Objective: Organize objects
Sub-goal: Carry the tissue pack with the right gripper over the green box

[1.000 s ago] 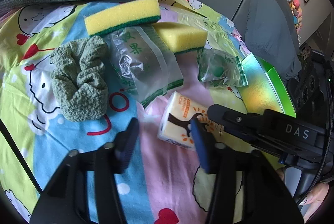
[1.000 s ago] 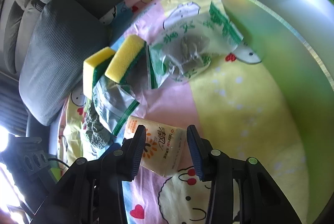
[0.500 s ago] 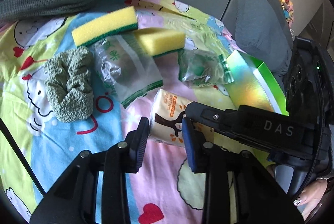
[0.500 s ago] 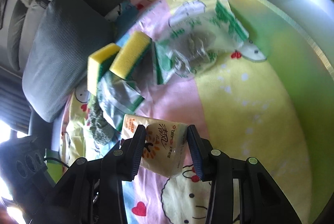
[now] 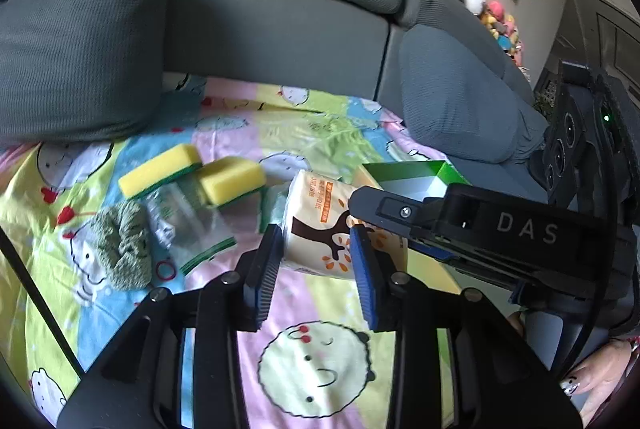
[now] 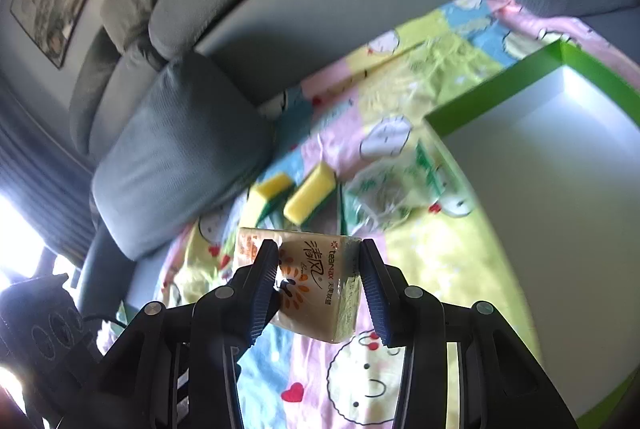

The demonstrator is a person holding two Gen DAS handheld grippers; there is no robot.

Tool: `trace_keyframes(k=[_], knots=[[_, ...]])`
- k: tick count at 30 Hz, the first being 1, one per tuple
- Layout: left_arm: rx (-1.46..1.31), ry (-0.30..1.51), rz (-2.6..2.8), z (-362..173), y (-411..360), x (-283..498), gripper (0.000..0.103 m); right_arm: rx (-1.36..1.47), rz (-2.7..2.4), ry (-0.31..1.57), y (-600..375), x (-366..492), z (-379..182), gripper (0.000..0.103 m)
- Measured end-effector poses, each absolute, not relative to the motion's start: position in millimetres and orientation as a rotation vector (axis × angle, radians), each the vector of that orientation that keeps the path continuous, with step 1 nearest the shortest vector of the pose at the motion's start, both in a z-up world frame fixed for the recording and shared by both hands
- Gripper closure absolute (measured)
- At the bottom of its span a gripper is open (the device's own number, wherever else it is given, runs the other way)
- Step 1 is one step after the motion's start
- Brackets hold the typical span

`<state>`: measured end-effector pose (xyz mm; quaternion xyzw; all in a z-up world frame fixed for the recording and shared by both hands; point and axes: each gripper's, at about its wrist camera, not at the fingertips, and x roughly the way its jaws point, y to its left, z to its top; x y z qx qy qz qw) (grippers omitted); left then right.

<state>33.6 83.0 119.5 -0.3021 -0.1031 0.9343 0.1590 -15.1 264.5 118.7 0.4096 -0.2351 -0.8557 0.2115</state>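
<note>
A cream tissue pack (image 5: pixel 320 201) with orange print hangs above the cartoon bedsheet, and both grippers grip it. My left gripper (image 5: pixel 315 243) has its blue pads pressed on the pack's two sides. My right gripper (image 6: pixel 318 249) is shut on the same pack (image 6: pixel 320 293) from the other end; its black body (image 5: pixel 500 229) crosses the right of the left wrist view. The open green box (image 6: pixel 492 97) with a white inside stands to the right, and its far corner (image 5: pixel 452 173) shows behind the pack.
Two yellow sponges (image 5: pixel 160 171) (image 5: pixel 232 179) lie on the sheet with a clear bag (image 5: pixel 188 225) and a green knitted cloth (image 5: pixel 124 253). Another bag (image 6: pixel 388 193) lies beside the box. A grey cushion (image 5: pixel 76 57) and the sofa back border the sheet. A hand (image 5: pixel 600 377) shows low right.
The left gripper's jaws have narrowed onto the tissue pack. Both grippers have risen with it, so the pack is off the sheet and more of the sofa back shows.
</note>
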Motion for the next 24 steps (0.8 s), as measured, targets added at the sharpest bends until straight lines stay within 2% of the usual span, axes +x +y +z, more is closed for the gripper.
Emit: trace_keyframes(k=[8,24], knots=[[-0.828,-0.237,2.584,130.2,123.0,22.9,0.07,1.067,-2.524,-0.685,306.2,-2.9,137.8,0.059],[-0.918,-0.128,2.445,124.1,193.9,12.1,0.07,1.107,-2.602,-0.899,380.8,1.5,120.5,0.059]])
